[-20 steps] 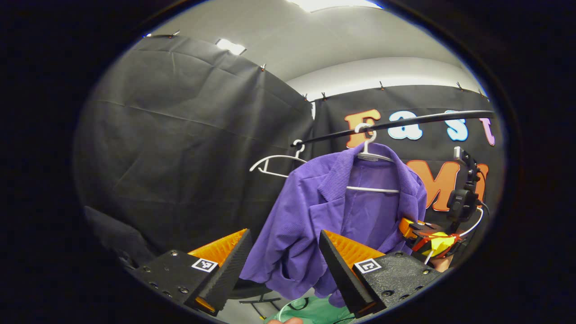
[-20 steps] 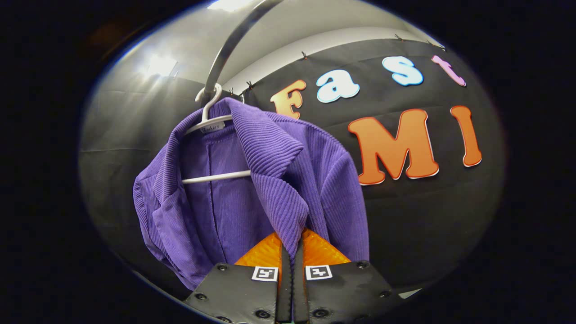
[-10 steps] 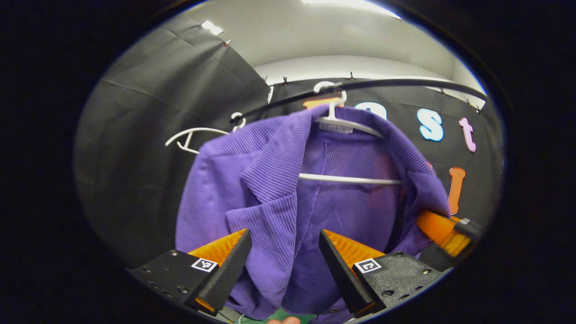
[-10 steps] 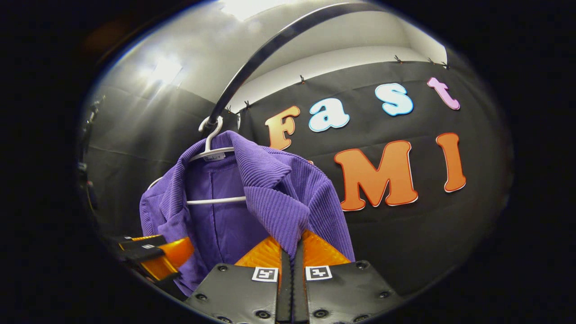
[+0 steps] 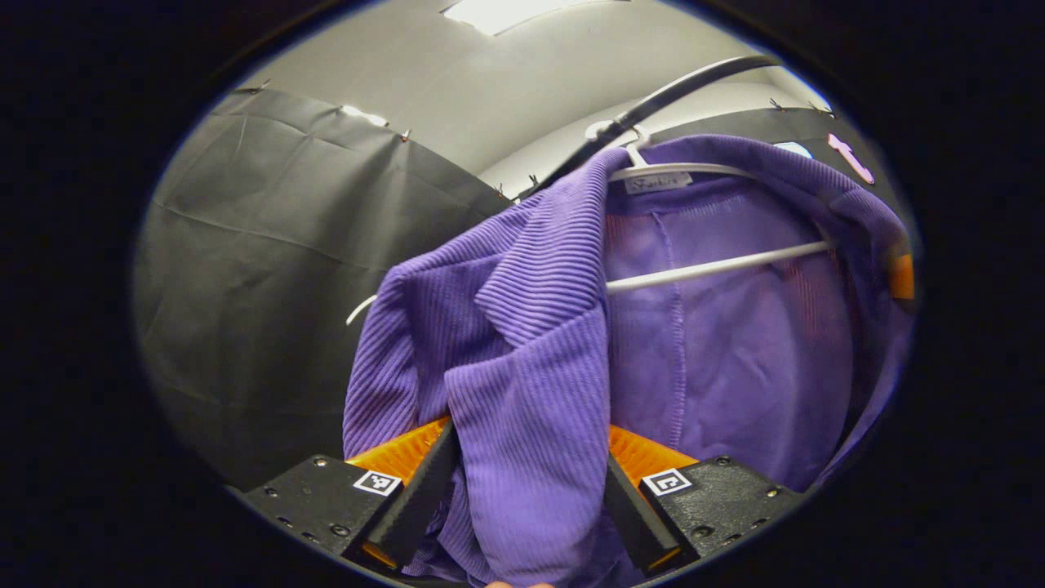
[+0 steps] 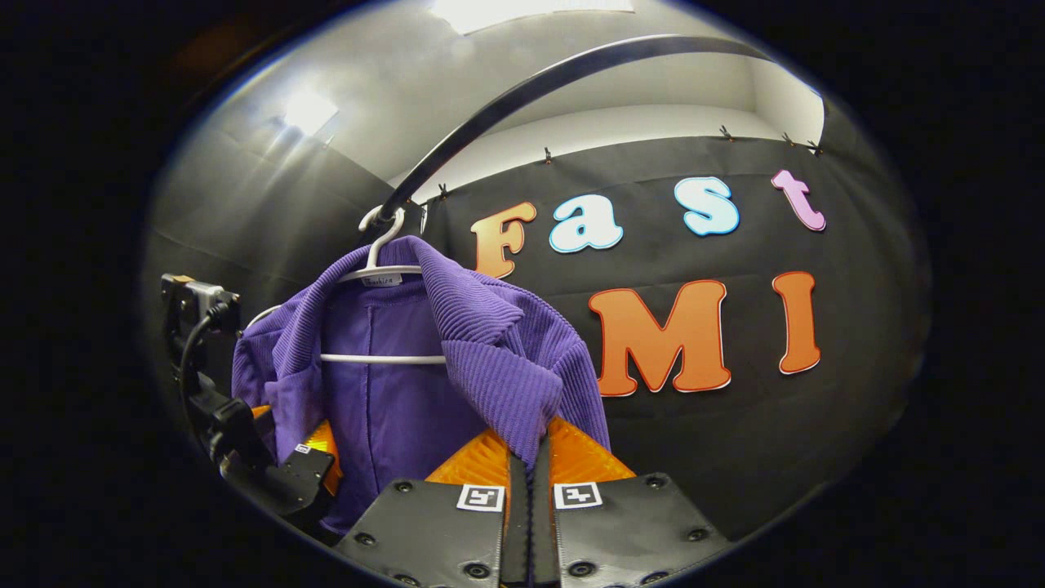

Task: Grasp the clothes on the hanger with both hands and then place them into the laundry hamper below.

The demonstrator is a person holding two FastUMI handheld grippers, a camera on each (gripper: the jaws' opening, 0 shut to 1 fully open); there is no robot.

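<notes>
A black rail (image 6: pixel 522 86) arcs overhead. From it, on a white hanger (image 6: pixel 380 265), hangs the purple ribbed jacket (image 5: pixel 718 343). The left gripper (image 5: pixel 526 498) has its jaws spread, one on each side of the jacket's front panel. The right gripper (image 6: pixel 526 490) has its jaws clamped together on the lapel's lower edge.

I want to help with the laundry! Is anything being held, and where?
The right hand-held gripper pinches the purple jacket's front lapel edge. The left hand-held gripper straddles the other lapel, open.
</notes>
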